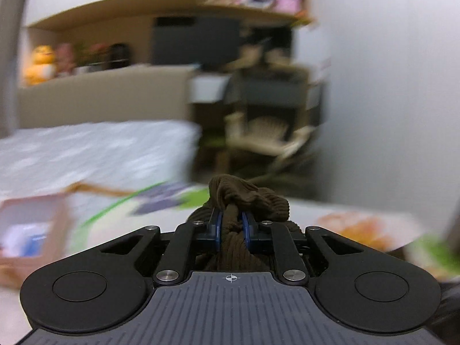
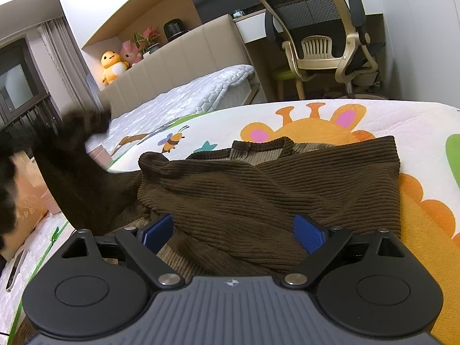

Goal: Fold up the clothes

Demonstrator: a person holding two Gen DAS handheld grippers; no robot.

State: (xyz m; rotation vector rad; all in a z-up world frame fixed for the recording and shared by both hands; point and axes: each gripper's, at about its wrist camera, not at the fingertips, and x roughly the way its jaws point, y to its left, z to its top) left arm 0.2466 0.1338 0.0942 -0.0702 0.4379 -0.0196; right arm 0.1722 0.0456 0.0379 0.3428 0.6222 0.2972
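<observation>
At the far left of the right wrist view, a dark blurred sleeve (image 2: 66, 169) of the brown corduroy garment (image 2: 258, 189) rises off the bed, beside a paper bag (image 2: 27, 201) and a small pink box (image 2: 99, 155) at the mattress edge. Further back stand a yellow plush toy (image 2: 110, 66) and a pink one on the headboard ledge, with a grey quilted blanket (image 2: 195, 92) across the bed.

The left wrist view shows the left gripper (image 1: 232, 225) pinching a bunched fold of the same ribbed brown cloth: the blue pads (image 1: 218, 227) press on it from both sides, and the fabric bulges out above and beyond the fingertips. The background there is smeared by motion.

In the middle of the right wrist view, the garment lies spread on the cartoon-print sheet (image 2: 316, 120), collar towards the far side and one flap folded diagonally over the body. The right gripper (image 2: 234, 231) hovers at its near hem, jaws spread wide, blue pads on either side of the cloth and not pressing it.

To the right, behind the bed, stands an office chair (image 2: 319, 28).
</observation>
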